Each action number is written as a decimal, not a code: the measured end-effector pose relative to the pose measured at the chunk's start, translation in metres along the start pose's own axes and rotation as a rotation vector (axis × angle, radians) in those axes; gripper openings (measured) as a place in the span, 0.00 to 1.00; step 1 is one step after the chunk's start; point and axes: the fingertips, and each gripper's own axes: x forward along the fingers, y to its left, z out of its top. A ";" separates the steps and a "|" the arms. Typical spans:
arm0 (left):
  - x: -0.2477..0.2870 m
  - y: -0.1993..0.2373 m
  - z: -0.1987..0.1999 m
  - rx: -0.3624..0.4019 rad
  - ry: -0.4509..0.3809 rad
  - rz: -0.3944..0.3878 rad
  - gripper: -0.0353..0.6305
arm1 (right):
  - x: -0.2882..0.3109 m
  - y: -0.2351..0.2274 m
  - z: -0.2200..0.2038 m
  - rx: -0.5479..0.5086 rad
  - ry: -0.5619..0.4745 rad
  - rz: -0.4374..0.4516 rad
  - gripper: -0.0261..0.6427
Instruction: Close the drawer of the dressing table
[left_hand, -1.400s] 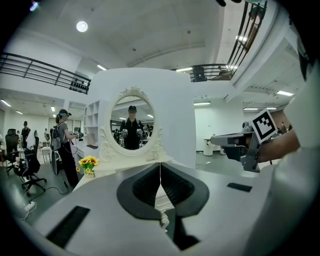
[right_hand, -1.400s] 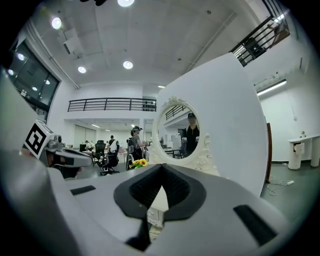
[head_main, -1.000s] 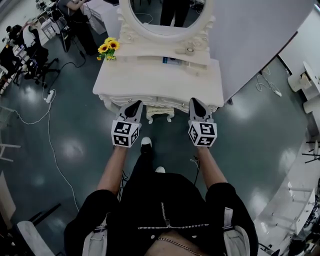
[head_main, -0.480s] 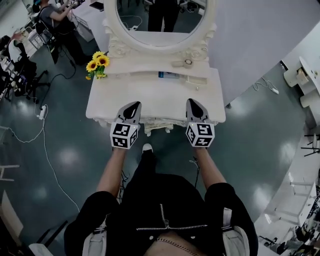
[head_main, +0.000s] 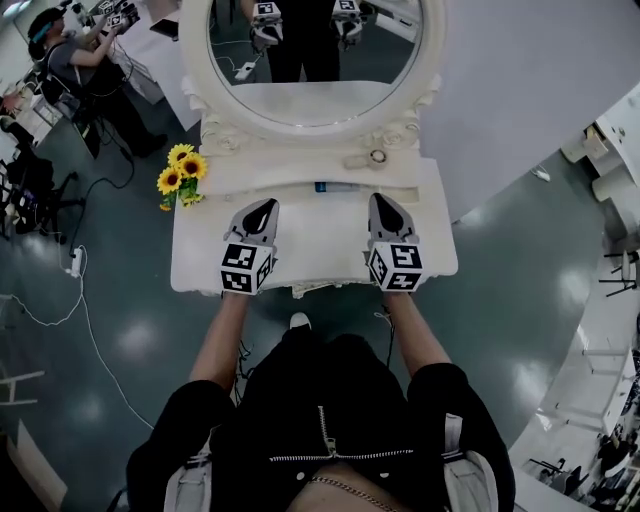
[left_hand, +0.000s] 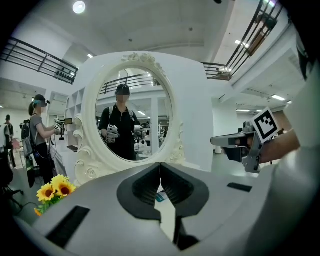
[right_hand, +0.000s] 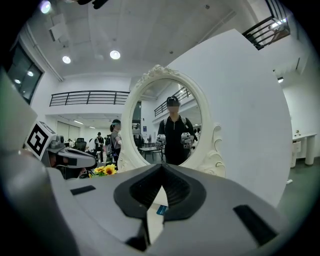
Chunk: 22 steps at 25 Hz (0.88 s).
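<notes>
Left gripper (head_main: 262, 207): one; its jaws are pressed together and nothing is held.
Right gripper (head_main: 381, 201): one; its jaws are likewise closed on nothing.
Dressing table (head_main: 320, 240): one; its white top is spread directly beneath both grippers.
Drawer: its front cannot be made out under the table's near edge, behind and below the jaws.
Oval mirror (head_main: 315, 95): one, straight ahead of the jaws.
Sunflower bunch (head_main: 178, 172): one, ahead and left of the left gripper.
Blue packet (head_main: 335, 187): one, just ahead, between the two grippers.

Head view steeply down over the dressing table (head_main: 312, 238), both gripper views close, level, facing its mirror (left_hand: 134, 115), shared by all
</notes>
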 end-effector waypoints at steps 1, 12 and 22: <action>0.007 0.005 0.001 0.000 0.000 -0.003 0.09 | 0.008 -0.002 -0.001 0.001 0.003 -0.003 0.05; 0.060 0.028 0.017 -0.032 -0.002 0.022 0.09 | 0.059 -0.036 0.007 -0.012 0.023 0.014 0.05; 0.073 0.026 0.006 -0.042 0.029 0.040 0.09 | 0.073 -0.049 -0.002 -0.008 0.040 0.043 0.05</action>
